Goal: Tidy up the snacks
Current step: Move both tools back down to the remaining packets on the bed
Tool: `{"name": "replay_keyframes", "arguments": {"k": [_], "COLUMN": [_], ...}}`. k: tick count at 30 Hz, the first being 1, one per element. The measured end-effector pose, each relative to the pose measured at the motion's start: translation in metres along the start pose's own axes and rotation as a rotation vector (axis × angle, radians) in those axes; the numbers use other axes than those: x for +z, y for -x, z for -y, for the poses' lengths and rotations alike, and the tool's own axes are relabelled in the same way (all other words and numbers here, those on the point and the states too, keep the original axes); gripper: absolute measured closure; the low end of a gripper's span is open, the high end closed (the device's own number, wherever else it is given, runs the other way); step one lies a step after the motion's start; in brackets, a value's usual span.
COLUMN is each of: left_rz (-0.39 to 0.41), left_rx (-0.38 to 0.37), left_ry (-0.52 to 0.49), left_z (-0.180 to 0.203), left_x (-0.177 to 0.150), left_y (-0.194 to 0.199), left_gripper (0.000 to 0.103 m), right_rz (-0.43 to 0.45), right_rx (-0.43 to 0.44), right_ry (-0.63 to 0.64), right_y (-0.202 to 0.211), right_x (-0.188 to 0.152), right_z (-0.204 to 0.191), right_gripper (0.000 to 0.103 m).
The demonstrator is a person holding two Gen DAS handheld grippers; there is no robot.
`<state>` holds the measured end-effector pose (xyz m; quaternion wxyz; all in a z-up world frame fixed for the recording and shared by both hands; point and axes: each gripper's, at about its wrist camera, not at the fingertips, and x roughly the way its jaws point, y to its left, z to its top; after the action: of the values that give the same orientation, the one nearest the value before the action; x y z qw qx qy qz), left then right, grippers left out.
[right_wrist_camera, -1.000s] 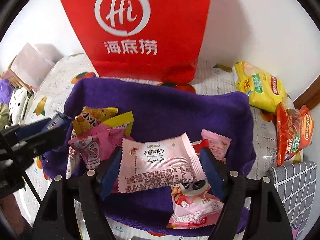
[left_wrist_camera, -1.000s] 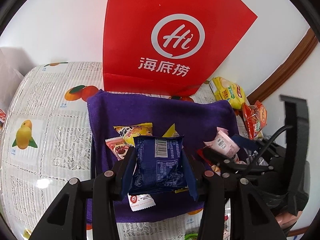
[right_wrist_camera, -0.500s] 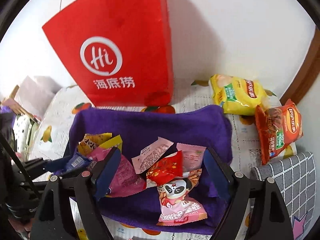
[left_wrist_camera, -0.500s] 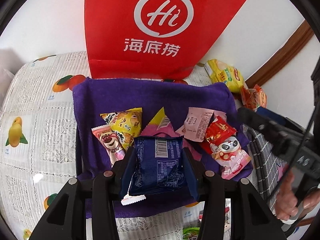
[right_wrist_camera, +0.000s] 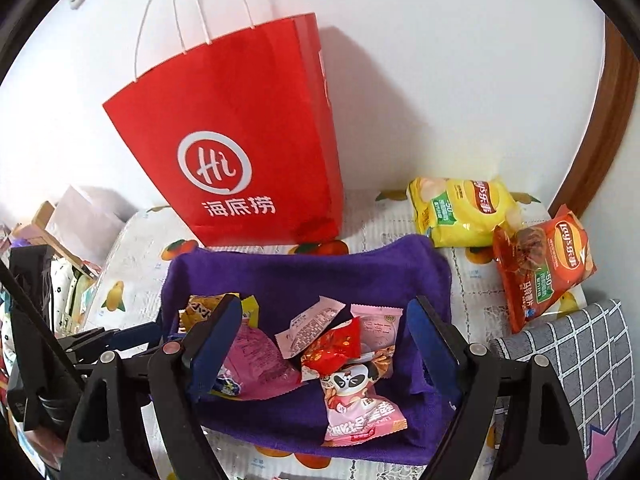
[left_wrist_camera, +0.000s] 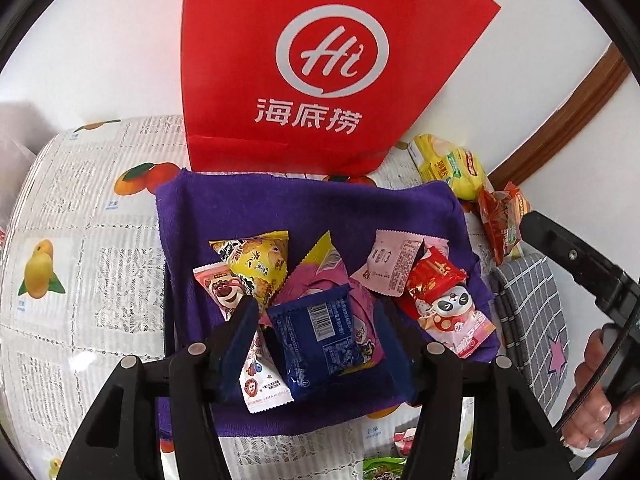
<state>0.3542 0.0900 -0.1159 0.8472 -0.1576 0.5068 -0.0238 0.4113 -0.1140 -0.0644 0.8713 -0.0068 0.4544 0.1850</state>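
Note:
A purple towel (left_wrist_camera: 280,208) on the table carries a pile of small snack packets. My left gripper (left_wrist_camera: 320,320) hangs just over the pile with its jaws opening. A dark blue packet (left_wrist_camera: 320,340) lies tilted between them on a magenta packet (left_wrist_camera: 316,284), clear of both pads. Around it are a yellow packet (left_wrist_camera: 260,260), a pink bear packet (left_wrist_camera: 220,292), a pale pink packet (left_wrist_camera: 392,264), a red packet (left_wrist_camera: 434,276) and a panda packet (left_wrist_camera: 452,312). My right gripper (right_wrist_camera: 324,320) is open and higher above the towel (right_wrist_camera: 320,268), holding nothing.
A red paper bag (right_wrist_camera: 248,152) stands against the wall behind the towel. A yellow chip bag (right_wrist_camera: 460,212) and an orange chip bag (right_wrist_camera: 548,264) lie at the back right. A grey checked cloth (right_wrist_camera: 580,352) is at the right. A person's hand (left_wrist_camera: 592,412) shows at the right edge.
The left jaws have widened and the blue packet has slipped out, tilting onto the pile. The right gripper dropped the pale pink packet onto the pile, then rose and drew back.

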Motion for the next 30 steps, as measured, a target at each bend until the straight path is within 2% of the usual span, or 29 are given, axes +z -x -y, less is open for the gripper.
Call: {"name": "replay_keyframes", "arguments": {"k": [4,8,10,15,20,23,30], "left_rz": [0.008,0.028,0.037,0.07,0.085,0.094,0.107], "left_rx": [0.008,0.056,0.056,0.06,0.051,0.037,0.014], "left_ry": [0.011,0.023,0.043,0.043,0.003,-0.006,-0.023], "left_z": [-0.002,-0.007,-0.01,-0.007,0.007,0.011,0.018], "left_x": [0.002,0.003,0.004,0.003,-0.002,-0.003,-0.005], "left_y": [0.005,0.012,0.016,0.03,0.04,0.045,0.055], "left_gripper": [0.046,0.046,0.046,0.046,0.046,0.046,0.046], "right_rz": [0.008,0.029,0.007,-0.088,-0.148,-0.171,-0.198], "right_rx": [0.009,0.041,0.054,-0.005,-0.033,0.001,0.006], "right_ry": [0.019,0.03,0.031,-0.004,-0.055,-0.08,-0.049], "right_y": [0.01,0.025,0.028,0.023,0.015,0.012,-0.003], "right_x": [-0.005,-0.03,-0.056,-0.119,-0.17,-0.197,-0.209], "right_z": [-0.009,-0.012,-0.006,0.009,0.016,0.015,-0.002], "right_gripper": [0.019,0.019,0.02,0.034,0.036,0.036,0.036]}}
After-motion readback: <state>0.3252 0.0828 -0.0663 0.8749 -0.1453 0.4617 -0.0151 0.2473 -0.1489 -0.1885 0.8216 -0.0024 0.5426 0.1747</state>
